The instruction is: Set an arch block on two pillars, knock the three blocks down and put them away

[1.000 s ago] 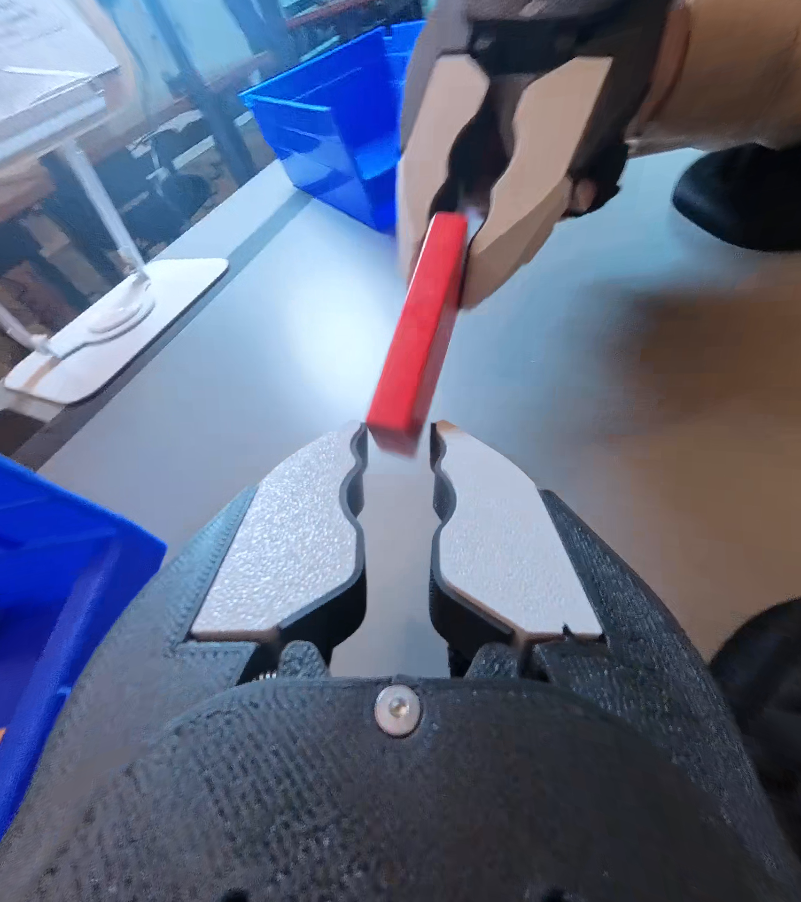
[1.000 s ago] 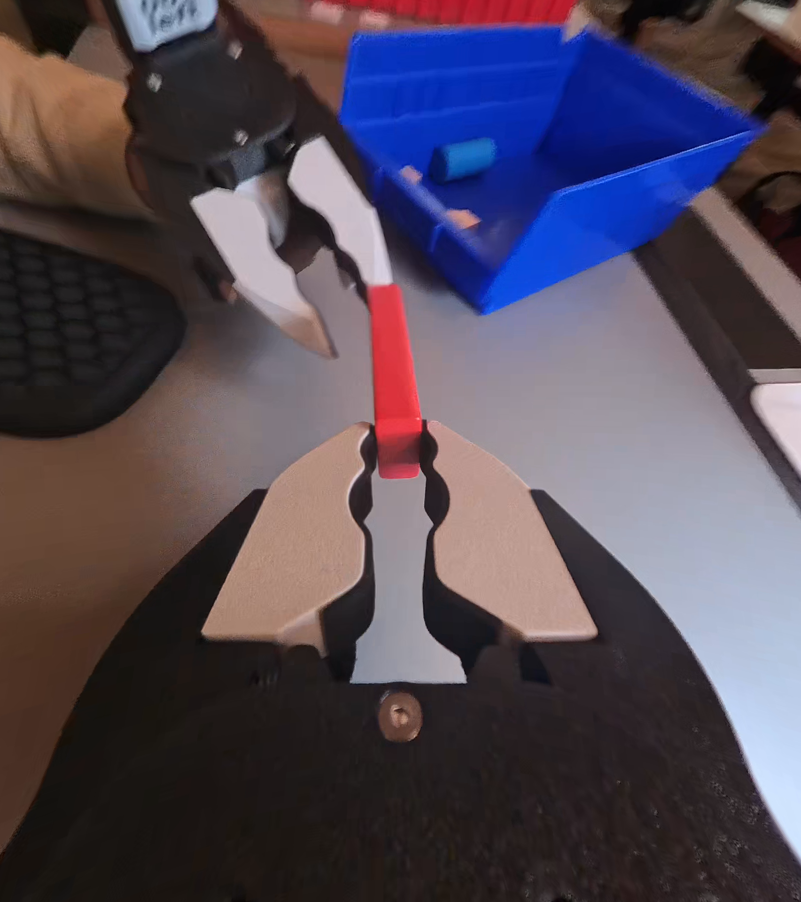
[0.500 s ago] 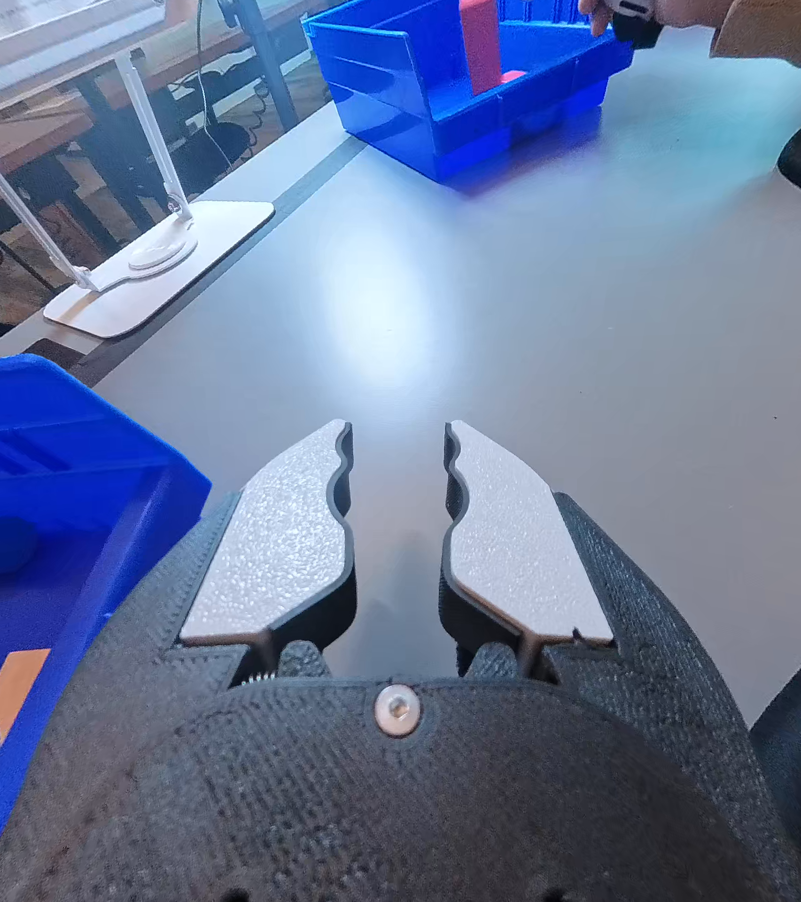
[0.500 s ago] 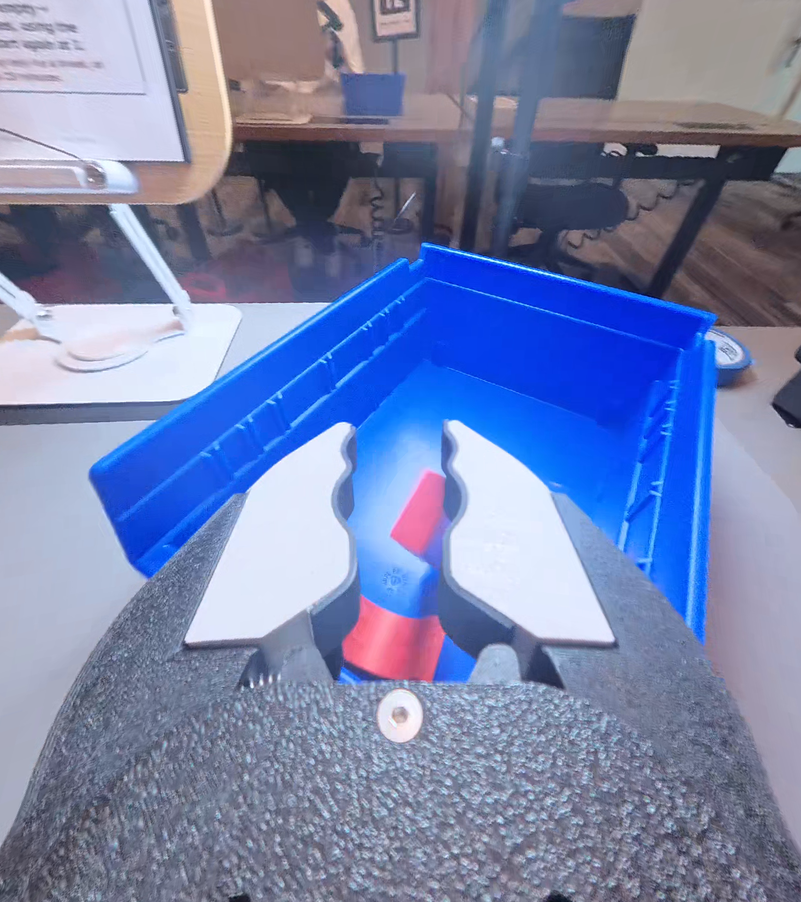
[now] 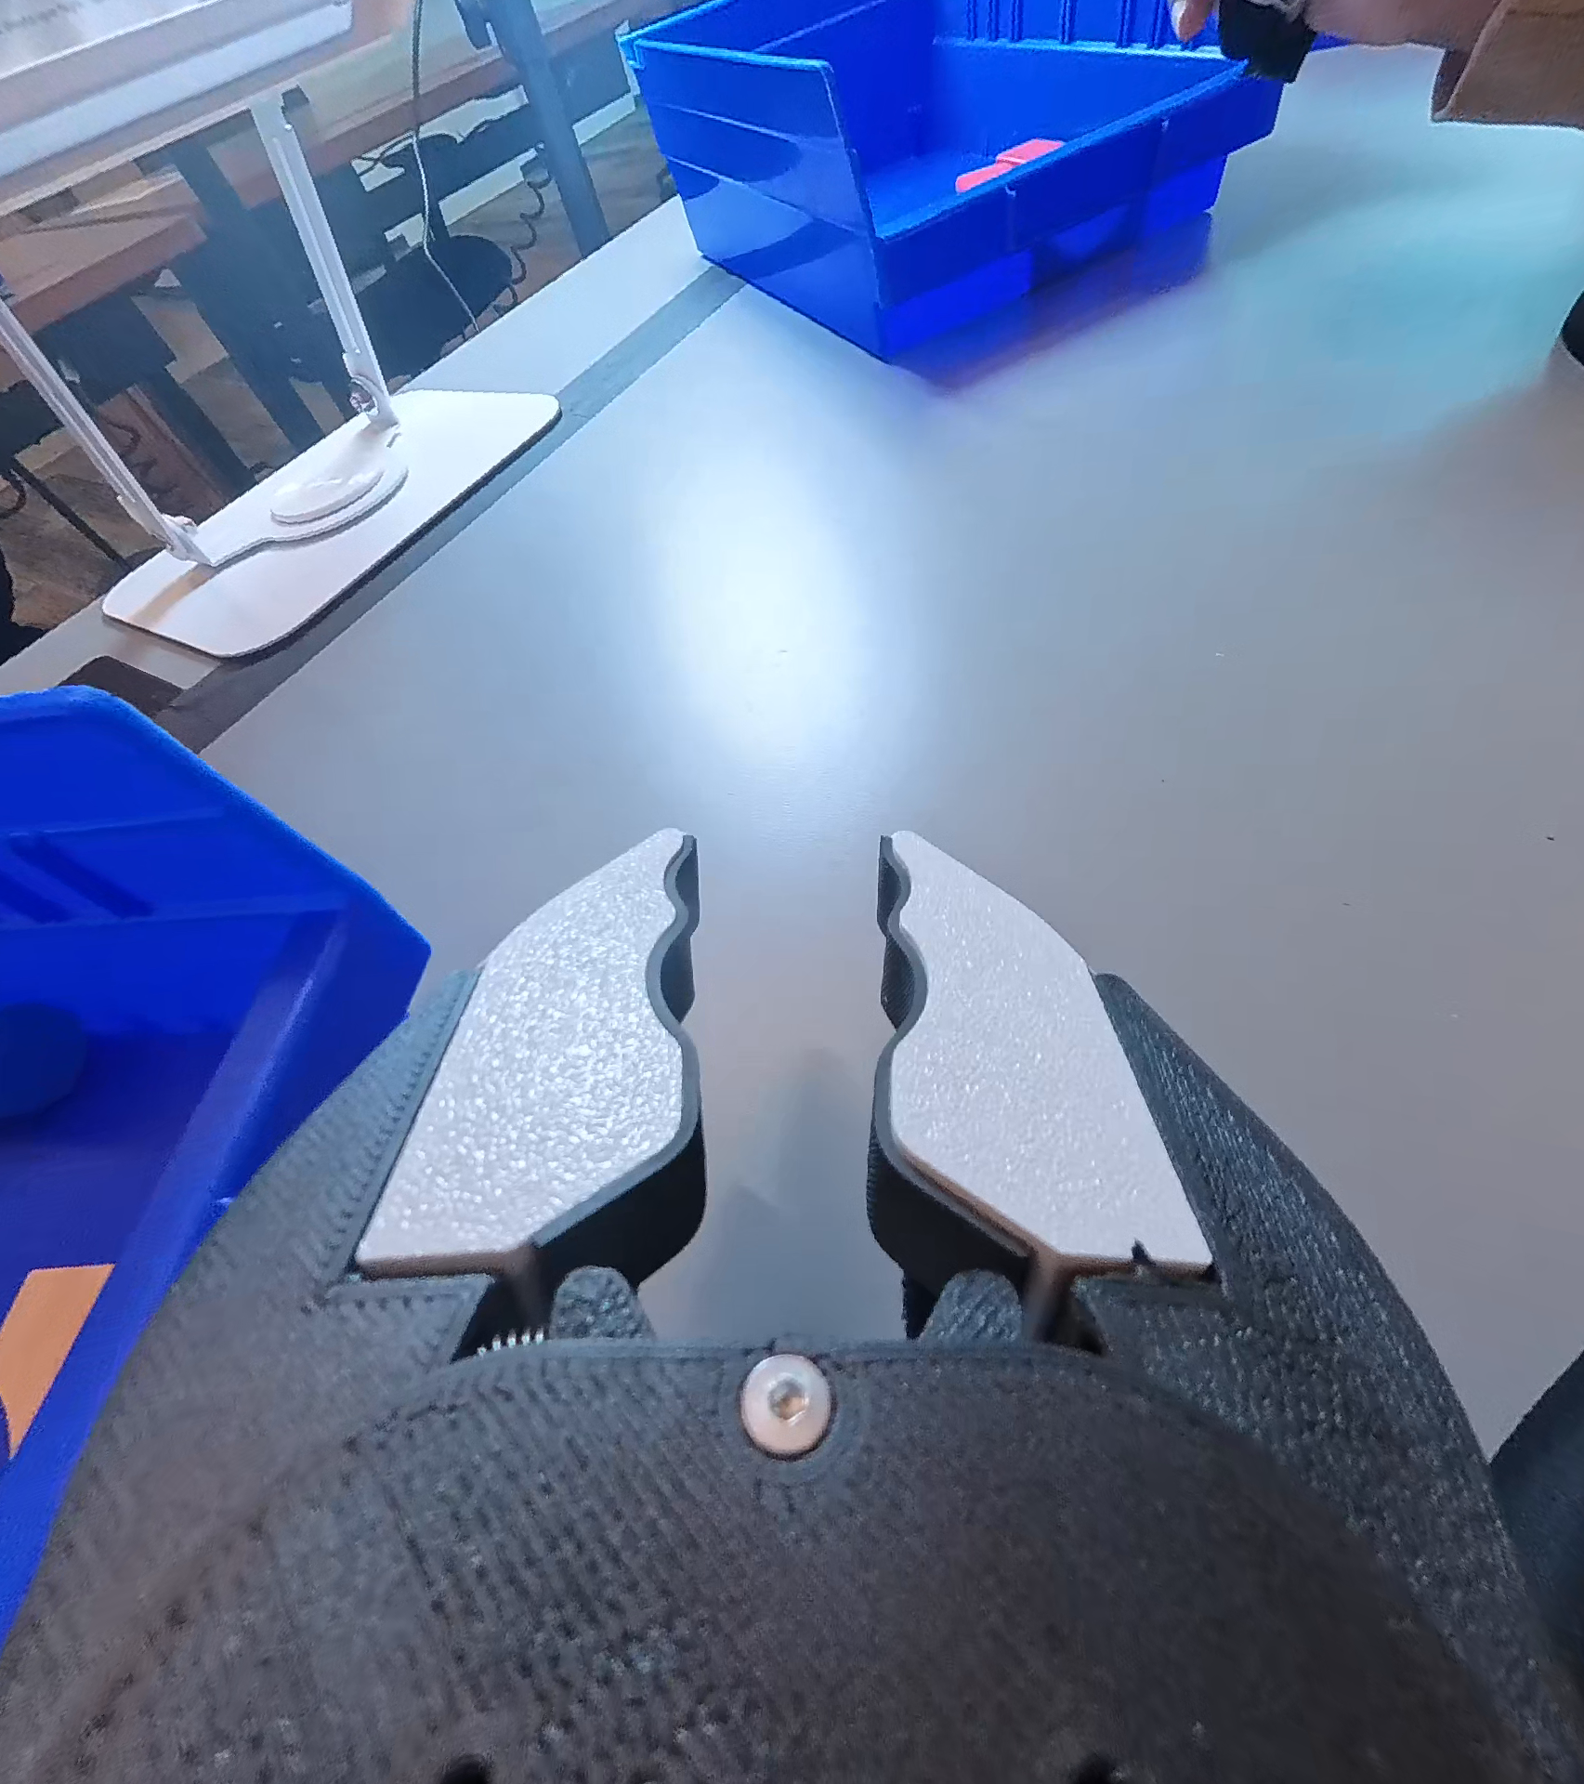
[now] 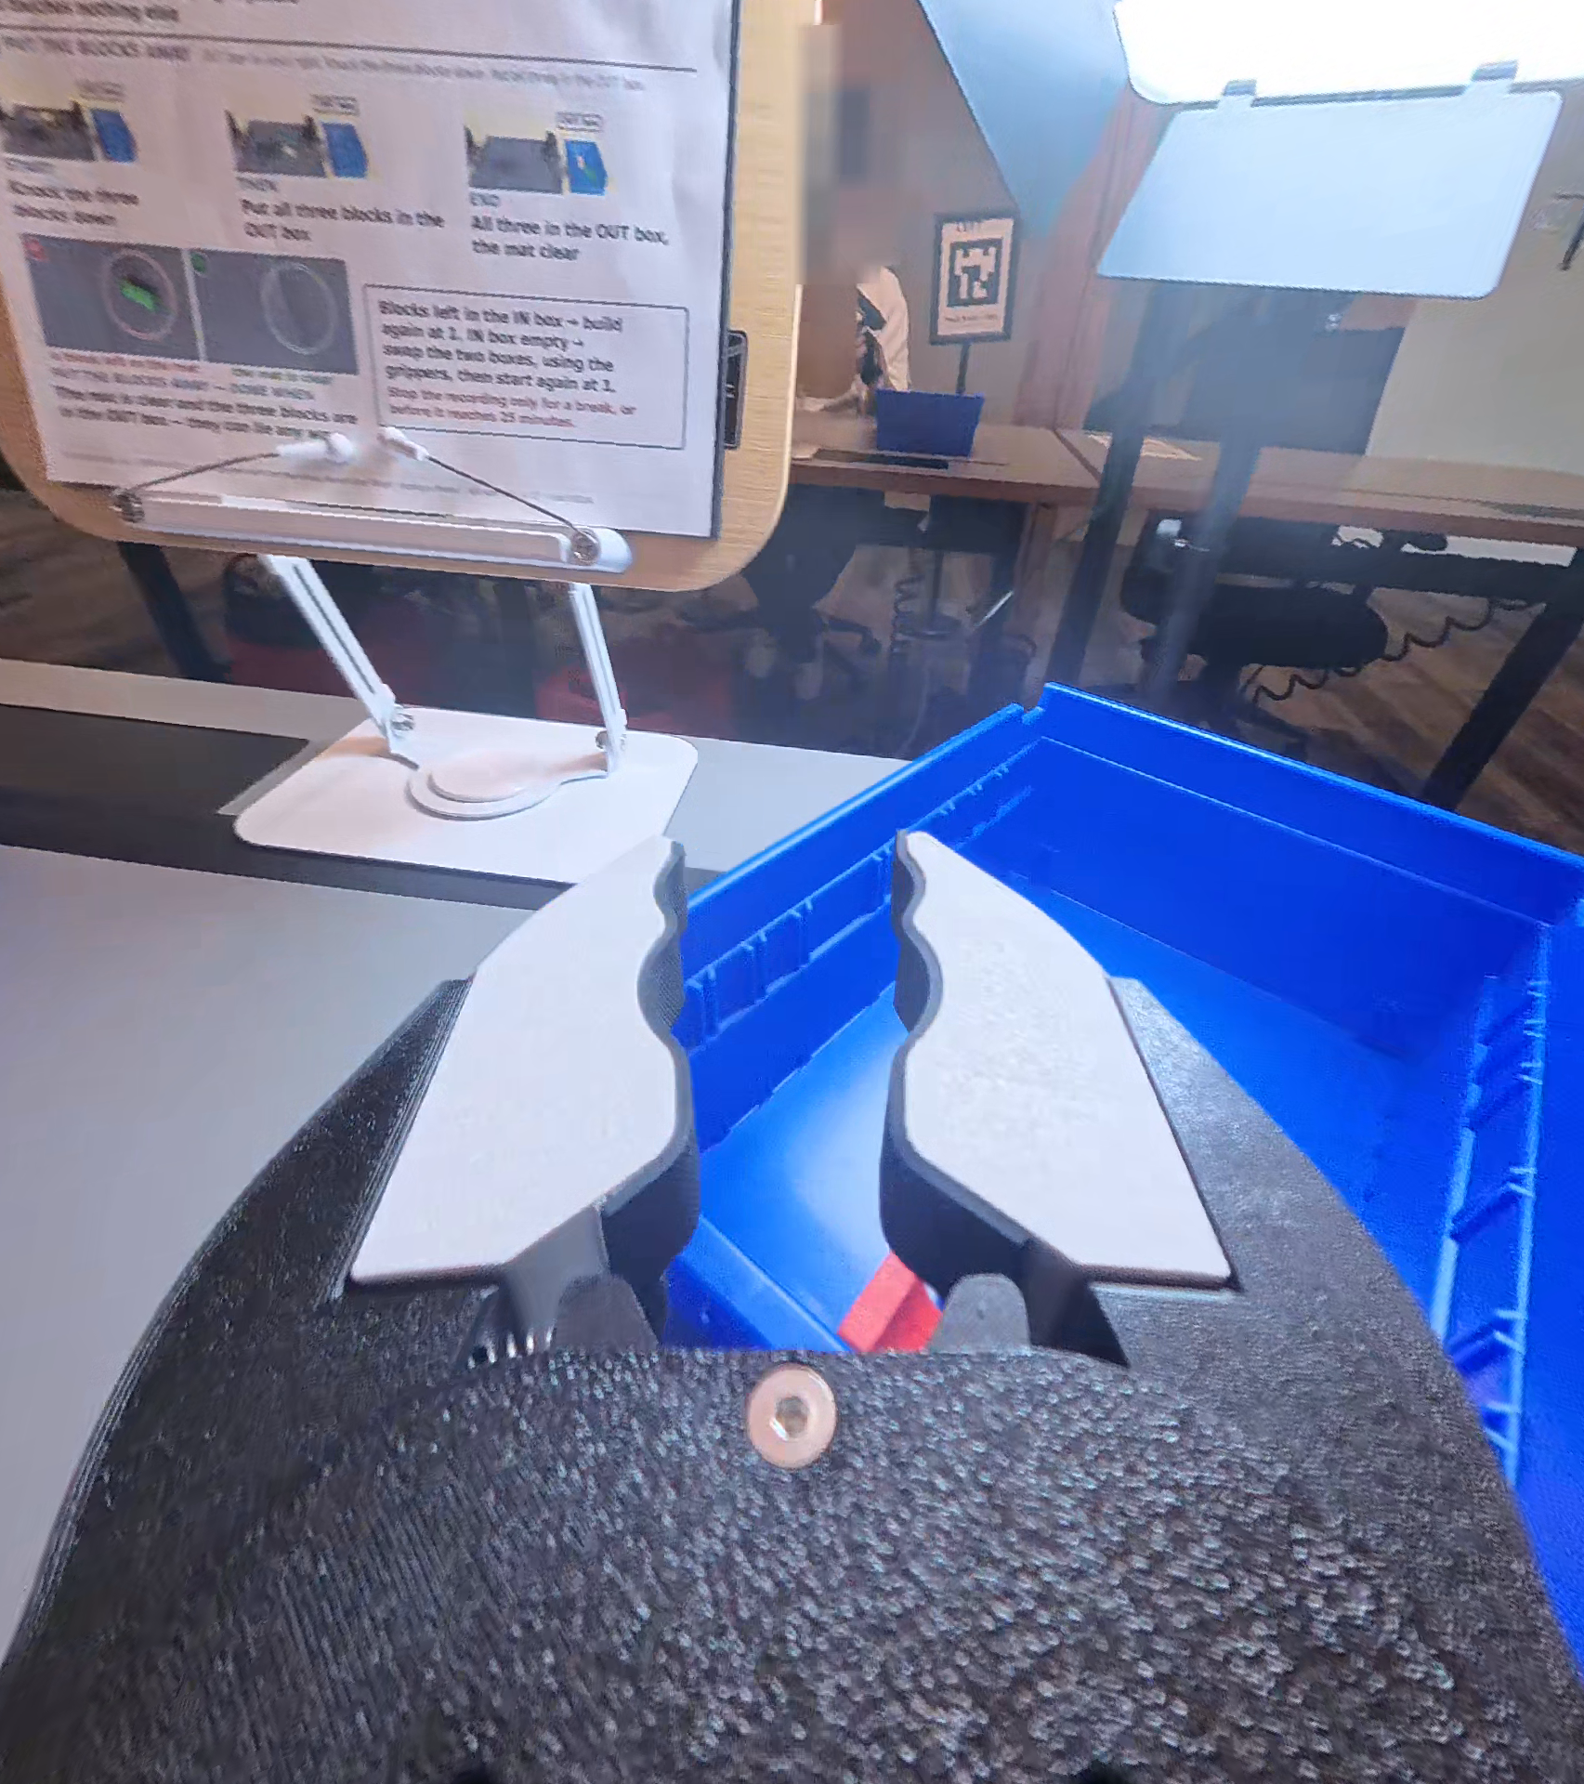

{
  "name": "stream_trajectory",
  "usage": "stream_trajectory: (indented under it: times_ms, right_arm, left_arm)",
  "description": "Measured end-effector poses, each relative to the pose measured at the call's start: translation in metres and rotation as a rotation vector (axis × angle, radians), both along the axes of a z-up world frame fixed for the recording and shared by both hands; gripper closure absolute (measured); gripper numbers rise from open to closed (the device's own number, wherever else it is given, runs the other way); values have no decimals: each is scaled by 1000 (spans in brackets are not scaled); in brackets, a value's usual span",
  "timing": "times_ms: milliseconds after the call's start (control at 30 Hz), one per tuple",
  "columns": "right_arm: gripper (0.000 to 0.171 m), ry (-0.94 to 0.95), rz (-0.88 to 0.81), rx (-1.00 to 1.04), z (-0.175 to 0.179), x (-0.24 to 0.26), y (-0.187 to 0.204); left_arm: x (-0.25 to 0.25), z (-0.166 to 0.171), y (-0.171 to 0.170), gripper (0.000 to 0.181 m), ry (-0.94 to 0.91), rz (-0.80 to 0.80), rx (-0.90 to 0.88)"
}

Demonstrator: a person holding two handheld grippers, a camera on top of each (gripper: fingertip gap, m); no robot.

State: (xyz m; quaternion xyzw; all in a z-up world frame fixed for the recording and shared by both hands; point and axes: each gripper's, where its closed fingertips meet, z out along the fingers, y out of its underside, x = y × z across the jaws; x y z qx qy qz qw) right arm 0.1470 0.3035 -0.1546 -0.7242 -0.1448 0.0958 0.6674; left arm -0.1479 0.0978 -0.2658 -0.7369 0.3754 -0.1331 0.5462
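Right gripper spread, empty, over blue plastic bin; red block lies inside at 6 o'clock. Left gripper spread above grey counter. Put-away step looks finished; next, withdraw your grippers.

Glossy plastic bin; matt smooth table; wood board.

low wrist views, sharing blue bin
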Motion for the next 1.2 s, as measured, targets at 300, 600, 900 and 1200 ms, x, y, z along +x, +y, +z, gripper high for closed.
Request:
stream_trajectory:
  times_ms: [300, 600, 900, 1200]
  right_arm:
    - [146, 72, 239, -38, 6, -49, -30]
    - [146, -75, 561, -185, -55, -109, -103]
    - [148, -190, 677, -192, -76, -124, -117]
    - [150, -288, 760, -196, -88, -138, -134]
  left_arm:
    - [-15, 11, 8, 145, -36, 76, 27]
    - [-113, 108, 77, 142, -302, 416, 65]
    - [-150, 41, 160, 95, -368, 387, -453]
    - [-154, 71, 134, 102, -384, 159, -381]
